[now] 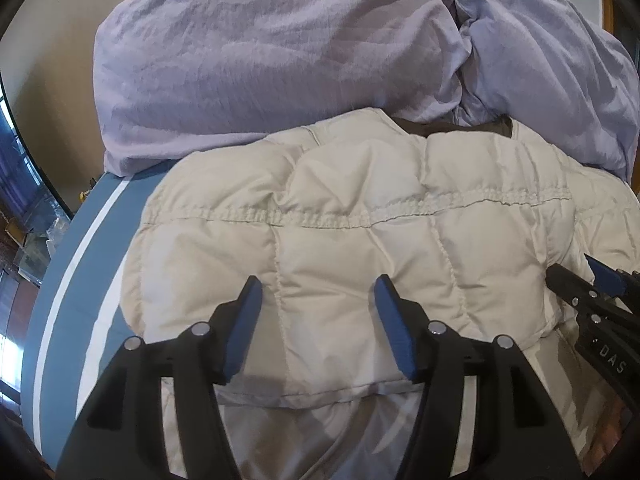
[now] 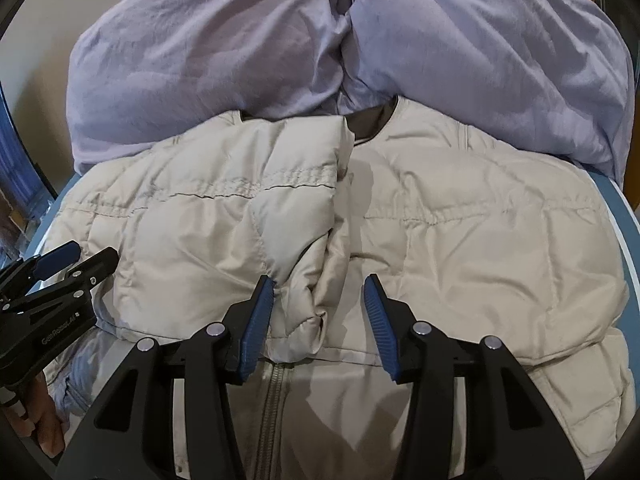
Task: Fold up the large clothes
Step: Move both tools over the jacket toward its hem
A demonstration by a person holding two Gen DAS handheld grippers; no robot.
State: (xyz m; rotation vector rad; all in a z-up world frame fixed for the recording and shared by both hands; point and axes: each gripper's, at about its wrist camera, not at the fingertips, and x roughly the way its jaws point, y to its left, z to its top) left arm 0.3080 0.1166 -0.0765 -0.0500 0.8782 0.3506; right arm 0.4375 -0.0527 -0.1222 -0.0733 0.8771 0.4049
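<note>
Jacket (image 2: 460, 232), a cream quilted puffer, lay flat across the middle of both views on a blue bedsheet with a white stripe (image 1: 76, 264). Its dark collar (image 2: 372, 118) pointed to the top of the frame, toward a lilac duvet (image 2: 200, 60) heaped there, so the long axis ran bottom to top. In the left wrist view the left gripper (image 1: 318, 290) stood wide apart at lower centre, holding nothing, its blue pads (image 1: 246, 320) hovering over the quilted panel. At that frame's right edge the right gripper (image 1: 600, 276) showed only in part. In the right wrist view the left gripper (image 2: 56, 258) sat at the left edge. The right gripper (image 2: 318, 290) was spread wide at lower centre, empty, above the folded-over left front panel (image 2: 224, 216) and the zipper (image 2: 272, 400).
</note>
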